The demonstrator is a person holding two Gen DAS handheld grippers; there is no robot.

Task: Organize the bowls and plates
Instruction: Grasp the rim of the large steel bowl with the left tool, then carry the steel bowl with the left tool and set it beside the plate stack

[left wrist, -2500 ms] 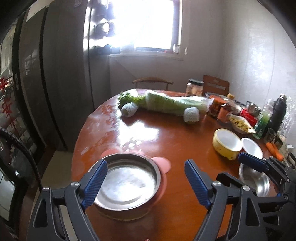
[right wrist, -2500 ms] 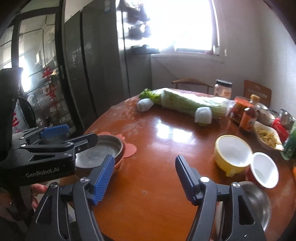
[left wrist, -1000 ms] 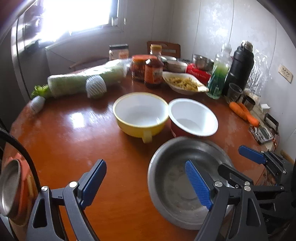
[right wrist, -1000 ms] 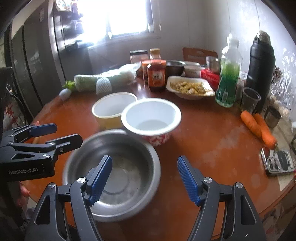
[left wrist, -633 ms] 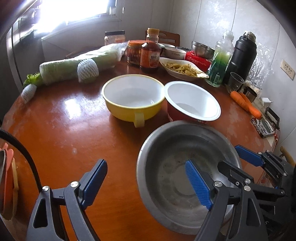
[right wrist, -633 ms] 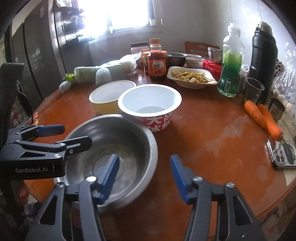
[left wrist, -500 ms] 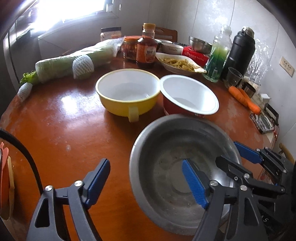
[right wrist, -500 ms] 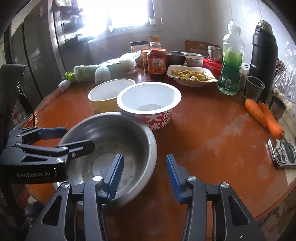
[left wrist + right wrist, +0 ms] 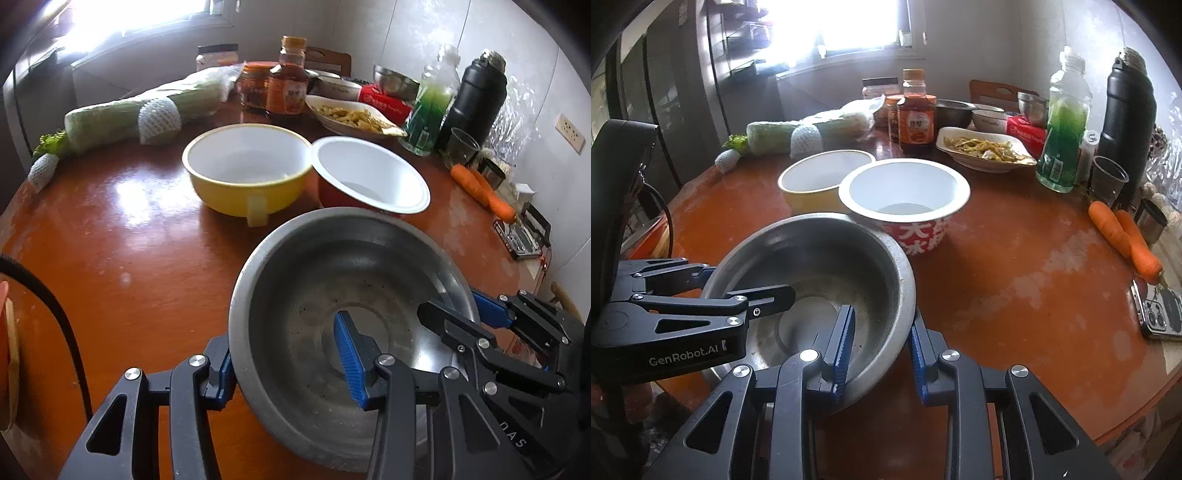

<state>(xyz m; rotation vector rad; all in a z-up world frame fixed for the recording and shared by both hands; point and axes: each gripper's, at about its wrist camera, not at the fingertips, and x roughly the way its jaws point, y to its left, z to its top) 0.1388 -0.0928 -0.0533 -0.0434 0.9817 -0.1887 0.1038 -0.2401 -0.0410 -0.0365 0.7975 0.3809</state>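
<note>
A steel bowl [image 9: 314, 295] sits at the near edge of the round wooden table [image 9: 129, 240]. My left gripper [image 9: 288, 362] straddles its left rim, one finger outside and one inside, closing on it. My right gripper [image 9: 879, 343] straddles its right rim [image 9: 901, 295] the same way. The left gripper also shows in the right wrist view [image 9: 701, 291]. Behind the steel bowl stand a yellow bowl [image 9: 247, 166] and a red-and-white paper bowl [image 9: 369, 177], both empty.
Further back lie a wrapped cabbage [image 9: 147, 107], sauce jars [image 9: 288, 88], a dish of food [image 9: 351, 118], a green bottle [image 9: 1063, 125], a black flask [image 9: 1126, 122] and cups. Carrots [image 9: 1123, 232] and a phone [image 9: 1160, 310] lie at the right edge.
Both grippers swung from the plate at the left to the steel bowl, moved in over its rim and narrowed their jaws onto it.
</note>
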